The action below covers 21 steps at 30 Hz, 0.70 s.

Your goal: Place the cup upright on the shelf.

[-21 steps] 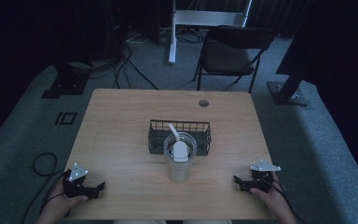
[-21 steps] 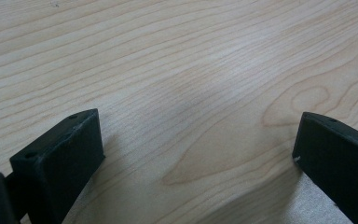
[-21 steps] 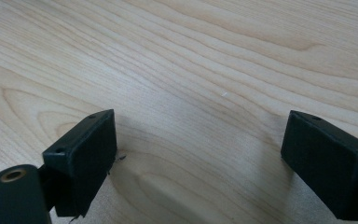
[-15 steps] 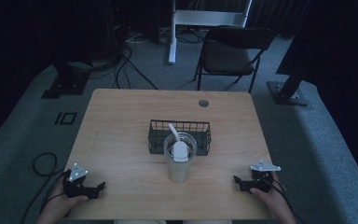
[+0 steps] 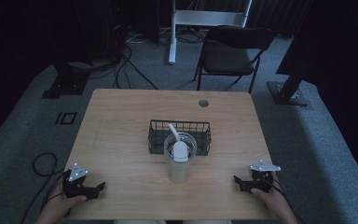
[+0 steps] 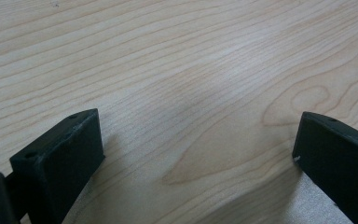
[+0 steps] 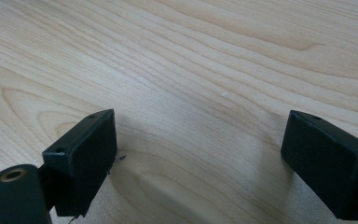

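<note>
A clear plastic cup (image 5: 179, 161) stands at the middle of the wooden table (image 5: 121, 126), with a white object and a white straw-like stick inside it. Right behind it sits a dark wire basket (image 5: 161, 135). My left gripper (image 5: 98, 187) rests on the table's front left corner, held by a hand, jaws wide apart over bare wood (image 6: 191, 93). My right gripper (image 5: 237, 181) rests at the front right, also held by a hand, jaws wide apart over bare wood (image 7: 200, 93). Both are far from the cup.
A round cable hole (image 5: 203, 103) lies near the table's far edge. A black folding chair (image 5: 230, 53) stands beyond the table, with a white stand (image 5: 172, 32) and cables on the grey floor. A dark post base (image 5: 286, 93) is at the right.
</note>
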Each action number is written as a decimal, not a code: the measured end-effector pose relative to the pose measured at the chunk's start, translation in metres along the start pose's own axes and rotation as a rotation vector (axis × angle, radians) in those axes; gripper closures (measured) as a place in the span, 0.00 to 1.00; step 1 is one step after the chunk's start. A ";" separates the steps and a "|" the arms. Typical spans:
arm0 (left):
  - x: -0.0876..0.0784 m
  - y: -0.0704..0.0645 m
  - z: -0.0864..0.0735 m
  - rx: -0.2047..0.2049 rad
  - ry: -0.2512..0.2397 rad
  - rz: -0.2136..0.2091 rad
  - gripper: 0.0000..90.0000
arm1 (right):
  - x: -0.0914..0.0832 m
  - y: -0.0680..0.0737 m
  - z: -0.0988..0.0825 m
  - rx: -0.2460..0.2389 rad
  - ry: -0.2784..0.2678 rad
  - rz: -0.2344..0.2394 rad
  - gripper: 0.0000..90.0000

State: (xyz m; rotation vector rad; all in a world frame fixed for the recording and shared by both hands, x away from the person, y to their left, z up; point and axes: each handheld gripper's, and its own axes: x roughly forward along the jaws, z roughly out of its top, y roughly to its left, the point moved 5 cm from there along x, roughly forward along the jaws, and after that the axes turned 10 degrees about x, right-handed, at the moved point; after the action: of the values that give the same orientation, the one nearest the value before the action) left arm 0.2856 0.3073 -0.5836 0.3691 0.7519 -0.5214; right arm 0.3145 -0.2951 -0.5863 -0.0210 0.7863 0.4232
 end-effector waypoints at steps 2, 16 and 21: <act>0.000 0.000 0.000 0.000 0.000 0.000 0.02 | 0.000 0.000 0.000 0.000 0.000 0.000 0.11; -0.002 -0.001 -0.001 0.011 -0.005 -0.002 0.02 | -0.001 -0.001 0.000 0.010 -0.012 -0.018 0.14; -0.003 -0.002 -0.002 0.027 -0.008 0.008 0.02 | -0.002 0.000 -0.001 0.009 -0.010 0.000 0.13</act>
State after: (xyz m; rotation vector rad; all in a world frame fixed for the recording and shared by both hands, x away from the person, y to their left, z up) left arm 0.2817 0.3080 -0.5825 0.3944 0.7359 -0.5258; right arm 0.3131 -0.2960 -0.5855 -0.0107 0.7785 0.4192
